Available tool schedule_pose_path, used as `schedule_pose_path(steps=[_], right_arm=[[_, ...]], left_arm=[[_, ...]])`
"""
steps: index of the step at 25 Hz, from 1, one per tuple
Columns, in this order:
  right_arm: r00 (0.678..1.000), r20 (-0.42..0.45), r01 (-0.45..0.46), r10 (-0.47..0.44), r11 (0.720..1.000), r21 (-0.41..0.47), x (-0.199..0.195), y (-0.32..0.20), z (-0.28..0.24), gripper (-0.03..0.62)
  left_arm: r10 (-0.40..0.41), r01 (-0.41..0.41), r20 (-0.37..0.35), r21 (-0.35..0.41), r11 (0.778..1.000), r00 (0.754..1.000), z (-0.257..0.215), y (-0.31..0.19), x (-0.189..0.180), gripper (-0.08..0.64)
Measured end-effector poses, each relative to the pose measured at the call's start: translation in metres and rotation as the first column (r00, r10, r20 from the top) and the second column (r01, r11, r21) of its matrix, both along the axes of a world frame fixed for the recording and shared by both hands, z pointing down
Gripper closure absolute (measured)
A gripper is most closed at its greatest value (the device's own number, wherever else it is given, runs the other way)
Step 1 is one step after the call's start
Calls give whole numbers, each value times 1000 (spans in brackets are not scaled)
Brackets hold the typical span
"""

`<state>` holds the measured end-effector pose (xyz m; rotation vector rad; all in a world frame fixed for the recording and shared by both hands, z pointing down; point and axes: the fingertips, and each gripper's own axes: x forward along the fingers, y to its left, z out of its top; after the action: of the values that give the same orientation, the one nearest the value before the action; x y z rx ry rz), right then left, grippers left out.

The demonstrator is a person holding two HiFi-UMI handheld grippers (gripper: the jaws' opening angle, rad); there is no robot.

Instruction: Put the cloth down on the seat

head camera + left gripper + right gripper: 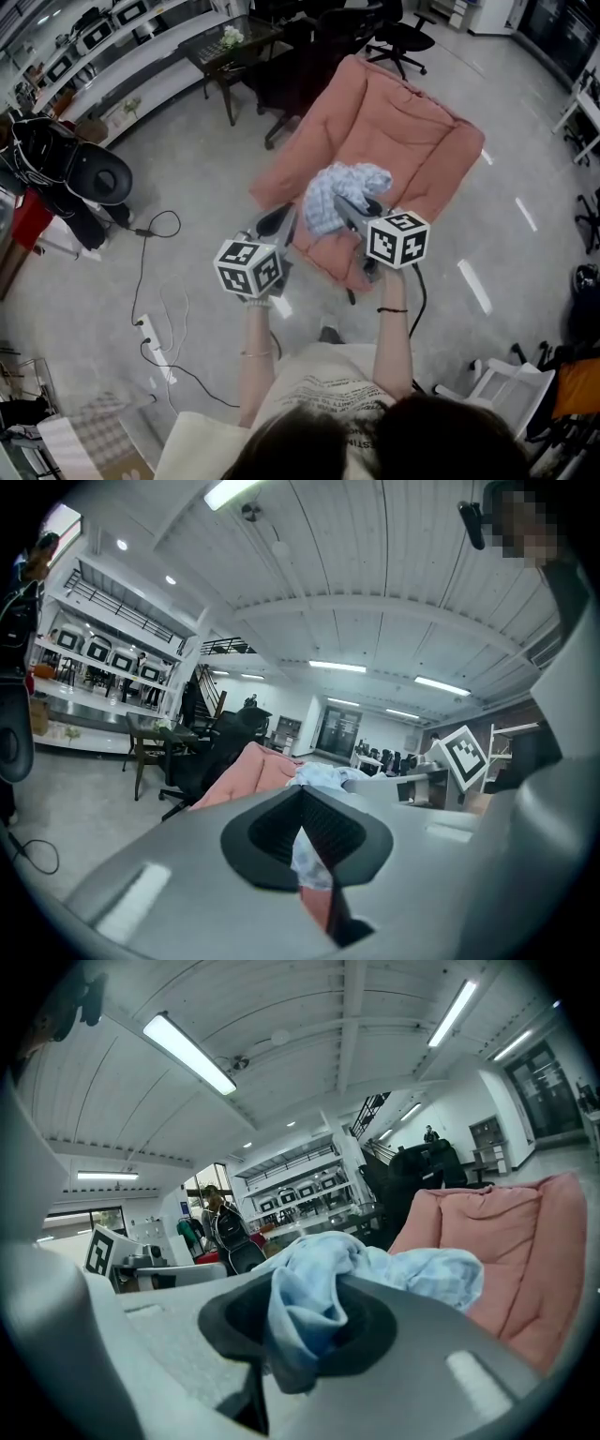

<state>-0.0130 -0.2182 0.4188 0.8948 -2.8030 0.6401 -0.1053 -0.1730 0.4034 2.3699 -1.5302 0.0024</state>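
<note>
Head view first: our left gripper (282, 223) had its jaws drawn narrow on a hanging edge of the crumpled pale-blue checked cloth (343, 187), and our right gripper (349, 208) was clamped on a thick bunch of it. We judged the two holds kept it from trailing. The cloth hung above the salmon-pink upholstered armchair (417, 131), not yet on the seat; lowering was left to do.

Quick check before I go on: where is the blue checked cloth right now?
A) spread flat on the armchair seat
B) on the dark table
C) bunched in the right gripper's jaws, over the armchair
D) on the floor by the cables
C: the jaws of the right gripper are closed on the bunched cloth, which is over the pink armchair, not yet laid down.
</note>
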Motion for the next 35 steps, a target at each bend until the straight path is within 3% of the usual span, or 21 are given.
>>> schedule_pose_path(steps=[12,21,35], right_arm=[[998,-4,55,-55,998,-21,-5,-43,8,491],[997,-14,72,-73,994,-77,-14,-65,35,491],[998,-56,25,-33,989,-144,-66,-120,70,491]], left_arm=[[-53,52,-10,-25,998,999,8,-35,4,554],[-75,73,-21,-87,993,997,34,-56,-2,554],[-26,21,-28,-161,987,999,62,-122,-61,554]])
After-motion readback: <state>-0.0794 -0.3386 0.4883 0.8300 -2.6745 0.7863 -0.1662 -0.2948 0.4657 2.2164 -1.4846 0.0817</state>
